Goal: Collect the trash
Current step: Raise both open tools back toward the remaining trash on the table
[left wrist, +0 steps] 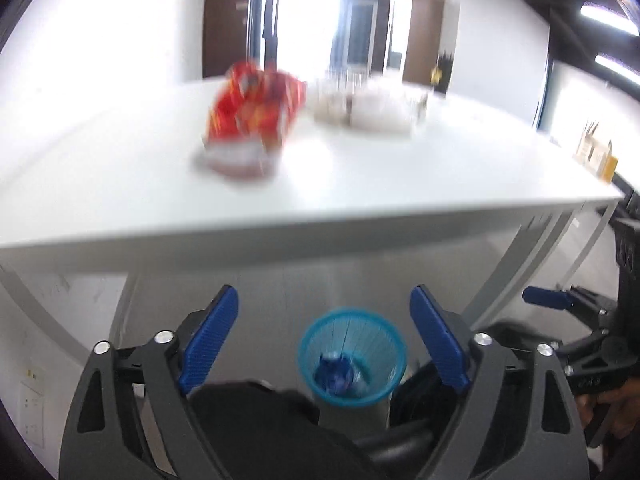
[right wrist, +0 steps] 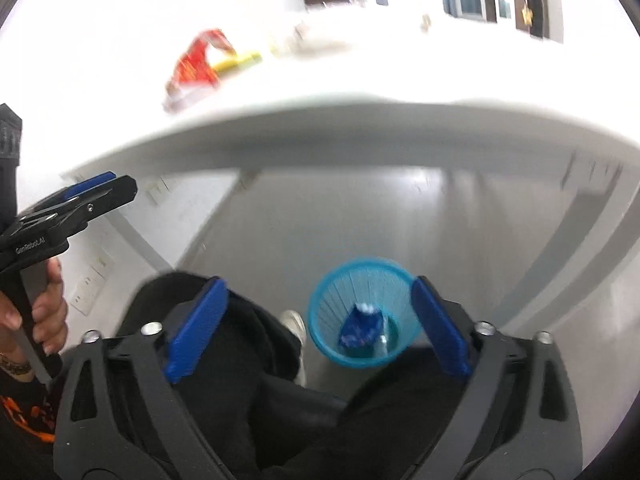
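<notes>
Both claws, left [left wrist: 324,340] and right [right wrist: 316,330], gape released and empty above the blue bin [right wrist: 362,312], while the red wrapper [left wrist: 250,116] on the table [left wrist: 400,184], probably light, crinkly and slippery, wants pinching at 1 crumpled edge.

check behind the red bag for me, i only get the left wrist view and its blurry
Observer: Something yellow, too blurred to name, lies against the bag on the table, on its right as the right wrist view shows it.
Operator: anything on the floor by the bin
Observer: A white shoe shows just left of the bin.
Operator: whats at the back of the left claw
Observer: A hand is wrapped round the handle of the left claw.
</notes>
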### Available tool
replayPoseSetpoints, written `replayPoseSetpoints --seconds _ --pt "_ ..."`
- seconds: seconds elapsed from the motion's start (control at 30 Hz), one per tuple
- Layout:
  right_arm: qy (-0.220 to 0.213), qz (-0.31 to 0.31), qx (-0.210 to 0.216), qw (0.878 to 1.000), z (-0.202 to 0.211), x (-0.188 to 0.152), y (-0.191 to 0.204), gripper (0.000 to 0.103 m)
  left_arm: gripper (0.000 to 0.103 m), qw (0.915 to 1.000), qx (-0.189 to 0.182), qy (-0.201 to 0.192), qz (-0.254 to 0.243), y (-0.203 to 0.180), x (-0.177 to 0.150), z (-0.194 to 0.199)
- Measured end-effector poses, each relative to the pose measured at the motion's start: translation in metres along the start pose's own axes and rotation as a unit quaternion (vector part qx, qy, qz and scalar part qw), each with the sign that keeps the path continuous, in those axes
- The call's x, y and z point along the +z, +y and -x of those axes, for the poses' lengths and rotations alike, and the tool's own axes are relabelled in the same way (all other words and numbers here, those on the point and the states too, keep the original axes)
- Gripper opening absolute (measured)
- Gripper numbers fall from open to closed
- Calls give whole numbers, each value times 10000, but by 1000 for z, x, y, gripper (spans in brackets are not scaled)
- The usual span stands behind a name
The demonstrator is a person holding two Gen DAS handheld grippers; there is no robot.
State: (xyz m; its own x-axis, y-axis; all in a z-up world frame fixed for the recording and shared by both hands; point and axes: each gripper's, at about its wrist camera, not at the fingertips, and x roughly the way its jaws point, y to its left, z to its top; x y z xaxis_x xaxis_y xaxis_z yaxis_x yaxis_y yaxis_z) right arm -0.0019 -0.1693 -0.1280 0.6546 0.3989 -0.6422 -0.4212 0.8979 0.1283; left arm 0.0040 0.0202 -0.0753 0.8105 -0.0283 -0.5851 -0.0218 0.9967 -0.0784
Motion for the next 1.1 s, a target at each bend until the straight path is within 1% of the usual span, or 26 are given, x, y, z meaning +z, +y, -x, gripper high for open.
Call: replayPoseSetpoints --seconds 0.13,0.23,0.33,0.4,0.47,0.6,0.7,0.8,0.87,0.97,1.1 --pt "-493 161 70 9986 26 22 12 94 96 9989 -44 -445 101 5 20 29" --pt "-781 245 77 9966 41 39 17 94 97 9978 -50 -647 120 6 32 41" --pt "-1077 297 18 9937 55 54 17 94 97 9966 0 -819 89 1 40 52" --pt "-1208 367 -97 9920 59 62 20 94 97 9958 72 -903 146 2 48 51" --pt "-1305 354 -175 9907 65 70 16 94 97 9956 150 -905 185 3 58 51" --pt "-1324 246 -232 9906 66 83 8 94 97 9952 306 -881 308 10 78 46" --pt "-1279 157 -226 9914 66 94 6 94 97 9957 361 -772 353 14 92 40" --pt "-1288 247 -262 9910 70 104 10 94 97 9951 450 -829 302 18 102 40" --pt "-1331 285 -314 9902 73 106 12 94 97 9945 476 -861 346 24 105 39" --pt "-1379 195 -292 9898 73 111 10 94 97 9940 449 -805 586 33 103 36" --pt "-1326 136 -268 9907 66 119 6 94 97 9940 502 -797 562 36 101 35"
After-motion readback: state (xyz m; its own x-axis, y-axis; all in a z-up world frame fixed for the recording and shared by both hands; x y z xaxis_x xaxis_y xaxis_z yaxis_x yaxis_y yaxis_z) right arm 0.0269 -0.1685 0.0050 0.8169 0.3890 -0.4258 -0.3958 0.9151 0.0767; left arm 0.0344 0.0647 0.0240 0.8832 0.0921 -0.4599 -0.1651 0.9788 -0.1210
